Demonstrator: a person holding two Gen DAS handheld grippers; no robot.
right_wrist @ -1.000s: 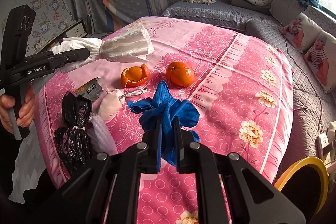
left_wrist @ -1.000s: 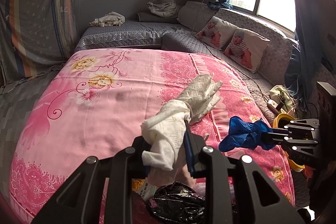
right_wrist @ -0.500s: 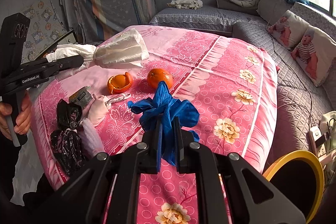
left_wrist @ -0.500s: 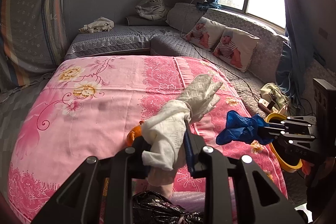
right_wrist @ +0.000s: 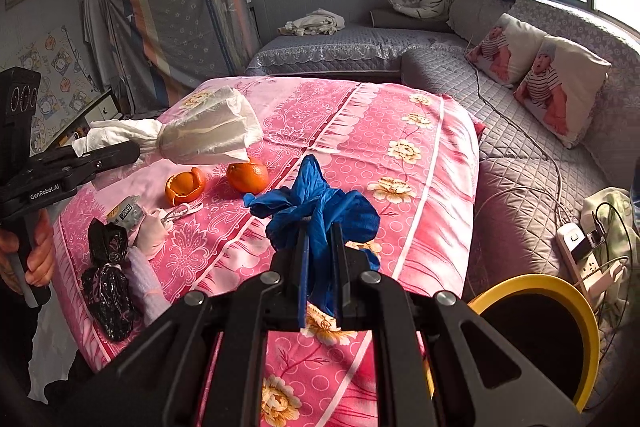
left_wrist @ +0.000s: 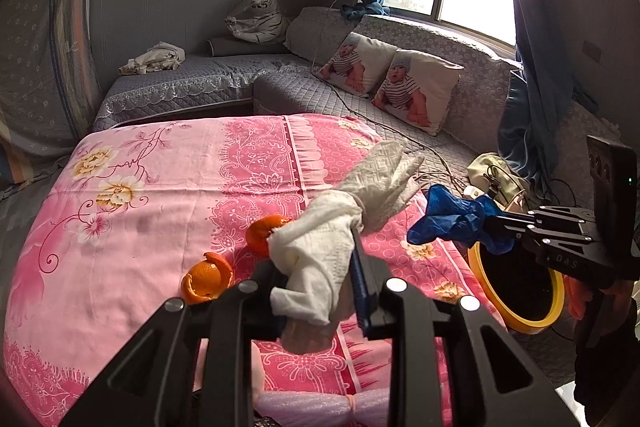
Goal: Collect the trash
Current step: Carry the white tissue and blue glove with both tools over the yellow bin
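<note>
Left wrist view
- Left claw (left_wrist: 320, 283): clenched on a white tissue bundle (left_wrist: 352, 223), which is tied at its middle and sticks up and forward between the fingers, above the pink floral cloth (left_wrist: 160, 187).
- Right claw (left_wrist: 490, 223): comes in from the right edge, clamped on a crumpled blue glove (left_wrist: 452, 219), held in the air over the cloth's right border.
- Trash bin (left_wrist: 516, 281): yellow-rimmed with a black inside, on the floor just right of the cloth and below the blue glove.
- On the cloth: a whole orange (left_wrist: 262, 233) partly hidden behind the tissue, and an opened orange peel (left_wrist: 206, 279) to its left.
- Background: a grey sofa (left_wrist: 400, 95) with two baby-print cushions (left_wrist: 392, 83) and a plush tiger (left_wrist: 260, 19).

Right wrist view
- Right claw (right_wrist: 320, 267): closed tight on the blue glove (right_wrist: 316, 207), which bunches up above the fingertips.
- Left claw (right_wrist: 132, 151): reaches in from the left, a hand (right_wrist: 38, 251) round its handle, gripping the tissue bundle (right_wrist: 208, 131) above the cloth's far left part.
- Still lying on the cloth (right_wrist: 360, 147): the orange (right_wrist: 248, 177), the orange peel (right_wrist: 184, 187), a small wrapper (right_wrist: 126, 215), a pale pink wad (right_wrist: 150, 235), a knotted black bag (right_wrist: 106, 267) and a pale foam roll (right_wrist: 146, 287) near the left edge.
- Trash bin (right_wrist: 532, 339): at lower right, beside the cloth, near a white power strip (right_wrist: 580, 251).
</note>
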